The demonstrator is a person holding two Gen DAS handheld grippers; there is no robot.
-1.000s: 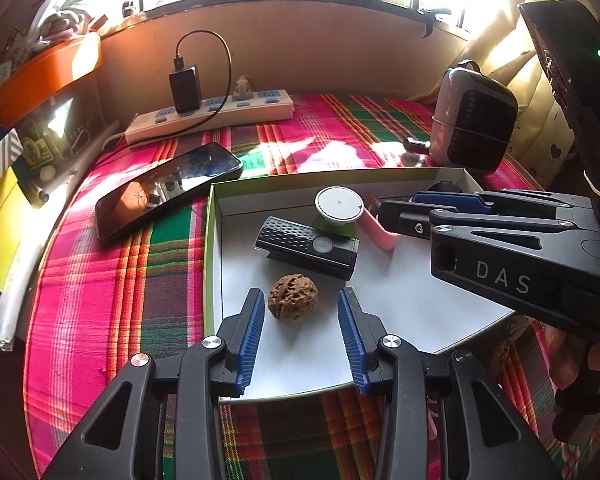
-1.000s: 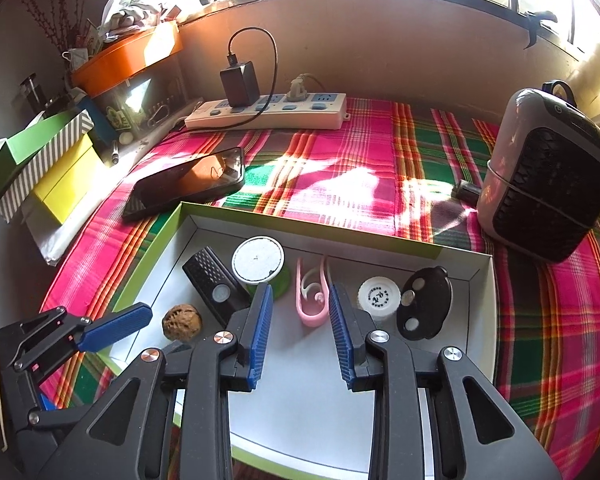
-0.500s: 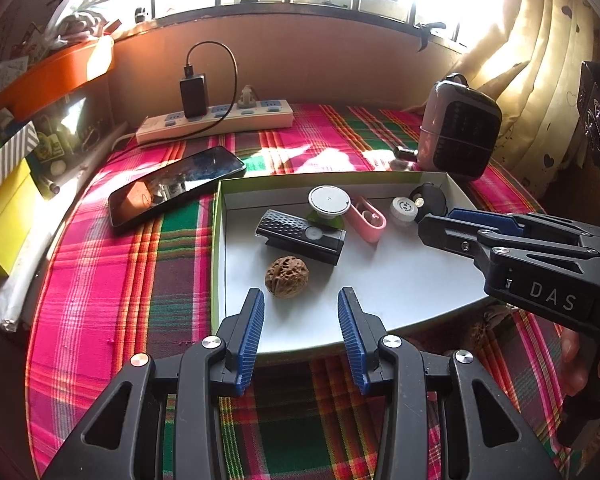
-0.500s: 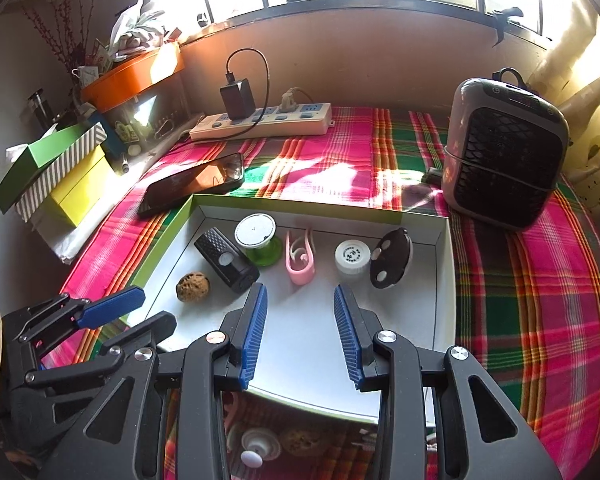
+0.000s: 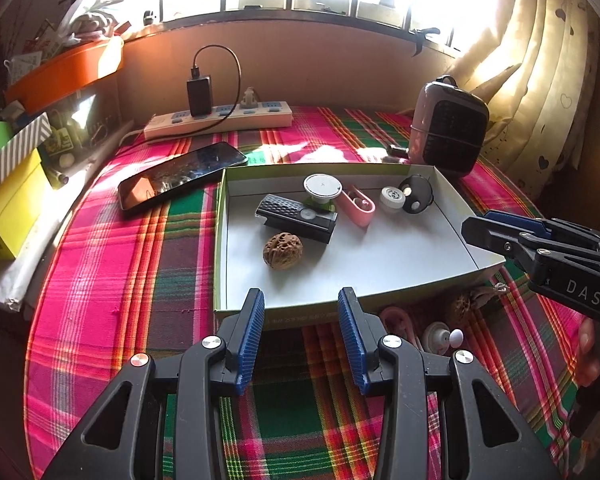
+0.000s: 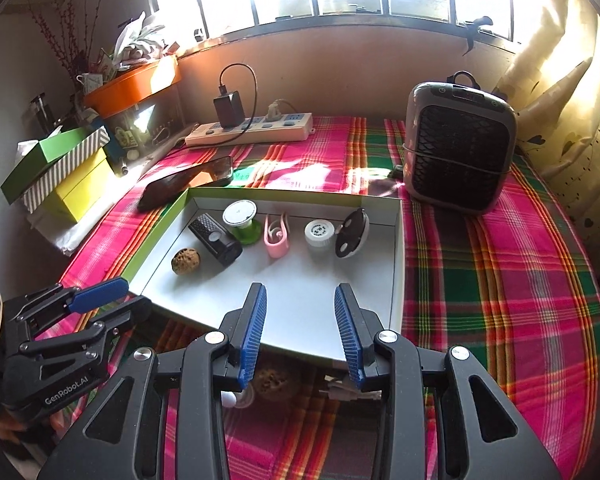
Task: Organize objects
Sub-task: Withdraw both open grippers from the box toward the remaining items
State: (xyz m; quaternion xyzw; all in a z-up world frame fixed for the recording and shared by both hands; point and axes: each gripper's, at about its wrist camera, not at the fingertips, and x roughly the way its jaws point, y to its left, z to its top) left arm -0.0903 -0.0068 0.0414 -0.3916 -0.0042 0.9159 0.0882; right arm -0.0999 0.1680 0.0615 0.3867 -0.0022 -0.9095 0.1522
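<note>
A white tray with a green rim lies on the plaid cloth. In it lie a walnut, a black perforated device, a white disc on a green base, a pink clip, a white cap and a black oval piece. My left gripper hangs open over the tray's front edge. My right gripper is open too, with nothing between its fingers.
On the cloth in front of the tray lie a second walnut, a white knobbed piece and a pink piece. A phone, a power strip, a small heater and stacked boxes stand around.
Both grippers have drawn back from the tray towards the near side. The tray's front edge and the loose pieces in front of it have come into view. Nothing was picked up.
</note>
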